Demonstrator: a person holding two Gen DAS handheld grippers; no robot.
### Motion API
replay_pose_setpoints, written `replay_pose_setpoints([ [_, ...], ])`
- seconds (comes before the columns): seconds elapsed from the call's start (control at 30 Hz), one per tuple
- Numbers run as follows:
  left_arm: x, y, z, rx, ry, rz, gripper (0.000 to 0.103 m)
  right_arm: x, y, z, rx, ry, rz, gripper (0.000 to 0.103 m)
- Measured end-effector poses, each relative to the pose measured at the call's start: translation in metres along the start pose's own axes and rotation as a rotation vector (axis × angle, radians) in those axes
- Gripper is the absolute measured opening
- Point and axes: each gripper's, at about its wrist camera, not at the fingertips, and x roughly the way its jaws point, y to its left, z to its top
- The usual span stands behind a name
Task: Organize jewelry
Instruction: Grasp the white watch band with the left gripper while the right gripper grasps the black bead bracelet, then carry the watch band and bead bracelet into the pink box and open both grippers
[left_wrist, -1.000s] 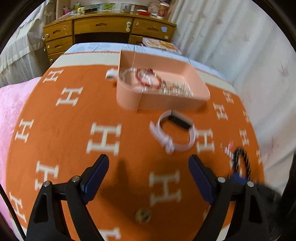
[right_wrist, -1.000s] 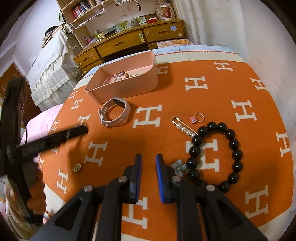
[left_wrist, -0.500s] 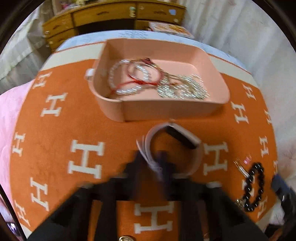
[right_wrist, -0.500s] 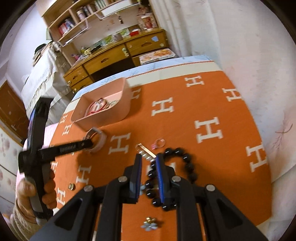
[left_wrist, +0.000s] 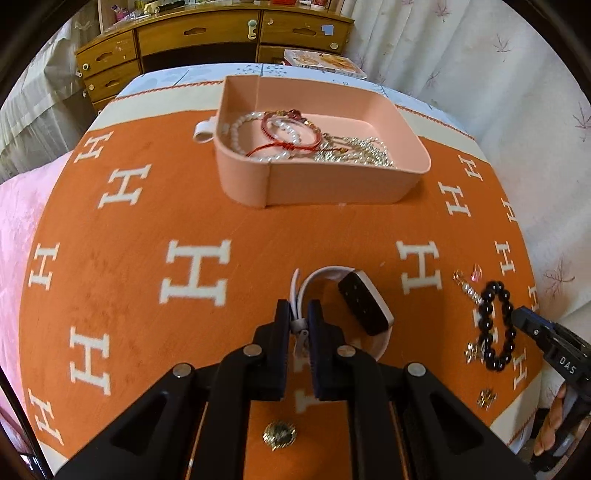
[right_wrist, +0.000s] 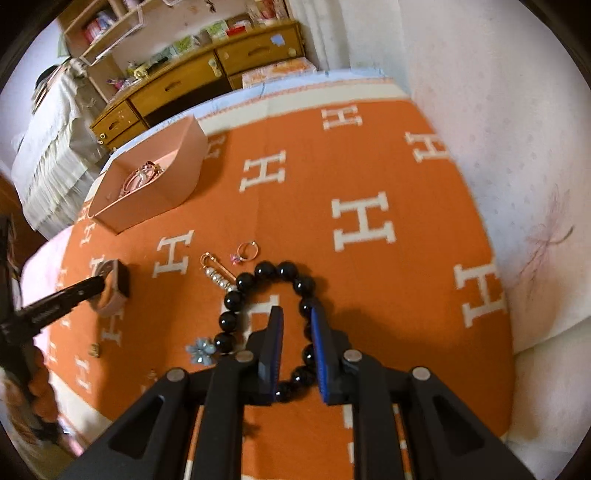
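The left gripper hides part of the white strap of the watch clamped between its closed jaws. The watch lies on the orange blanket near the pink tray; its black face runs diagonally. The right gripper is opening, jaws straddling one side of the black bead bracelet without pressing it.

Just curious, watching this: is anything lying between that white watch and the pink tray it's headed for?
Nothing visible does. The left gripper is shut on the strap of the white watch, and only bare orange cloth lies between it and the pink tray.
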Motion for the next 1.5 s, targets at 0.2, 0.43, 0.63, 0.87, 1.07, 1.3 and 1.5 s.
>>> replay_pose_setpoints([
  [0.2, -0.008, 0.008, -0.011, 0.002, -0.006, -0.010, 0.007, 0.013, 0.004, -0.010, -0.067, 0.027, -0.100, 0.036],
  [0.43, -0.021, 0.012, -0.011, -0.012, -0.015, -0.044, 0.007, 0.008, 0.011, -0.013, -0.117, -0.010, -0.099, 0.015],
  [0.63, -0.060, 0.018, 0.016, 0.002, -0.087, -0.050, 0.007, -0.054, 0.036, 0.004, -0.151, -0.177, -0.007, 0.015],
  [0.87, -0.080, 0.013, 0.081, -0.003, -0.196, -0.025, 0.007, -0.104, 0.082, 0.069, -0.177, -0.338, 0.100, 0.015],
  [1.07, -0.040, 0.013, 0.131, -0.025, -0.211, -0.020, 0.007, -0.078, 0.116, 0.130, -0.144, -0.335, 0.206, 0.015],
  [1.3, 0.023, 0.018, 0.146, -0.036, -0.144, 0.032, 0.011, -0.025, 0.160, 0.169, -0.149, -0.278, 0.259, 0.015],
  [1.5, 0.015, 0.019, 0.126, 0.003, -0.191, -0.026, 0.071, 0.013, 0.175, 0.180, -0.158, -0.223, 0.242, 0.015],
])
